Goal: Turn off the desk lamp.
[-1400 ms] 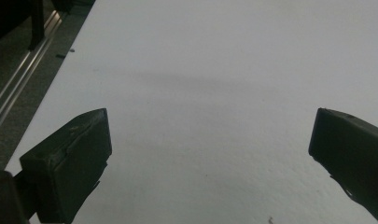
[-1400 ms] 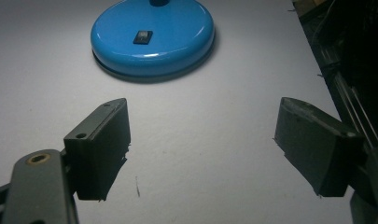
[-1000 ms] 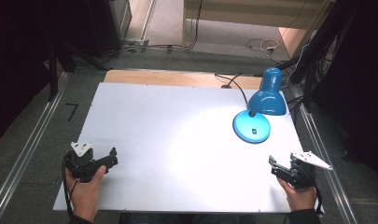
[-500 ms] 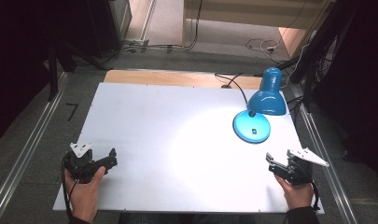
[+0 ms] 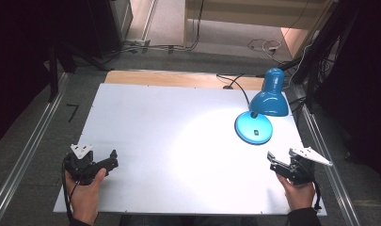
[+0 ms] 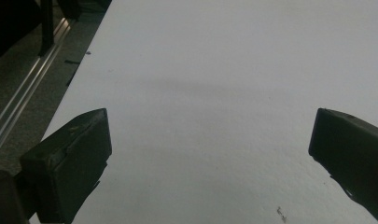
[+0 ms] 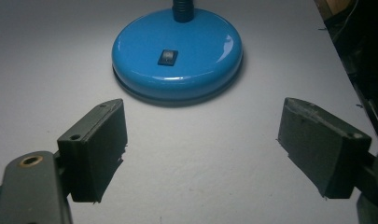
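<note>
A blue desk lamp (image 5: 269, 96) stands lit at the right of the white board (image 5: 178, 127), its round base (image 5: 253, 128) carrying a small switch (image 7: 167, 57). My right gripper (image 5: 273, 162) is held near the board's front right corner, just short of the lamp base (image 7: 177, 51), with its jaws wide open and nothing between them. At the front left my left gripper (image 5: 114, 160) rests low over bare board (image 6: 214, 93), its jaws also spread open and empty.
The lamp's cable (image 5: 233, 84) runs off the back of the board over a wooden table edge (image 5: 178, 77). Metal rails (image 5: 23, 155) flank the board on both sides. Dark stands and cables (image 5: 315, 52) crowd the back right.
The right gripper has crept slightly forward and left toward the lamp base. The left gripper has stayed put.
</note>
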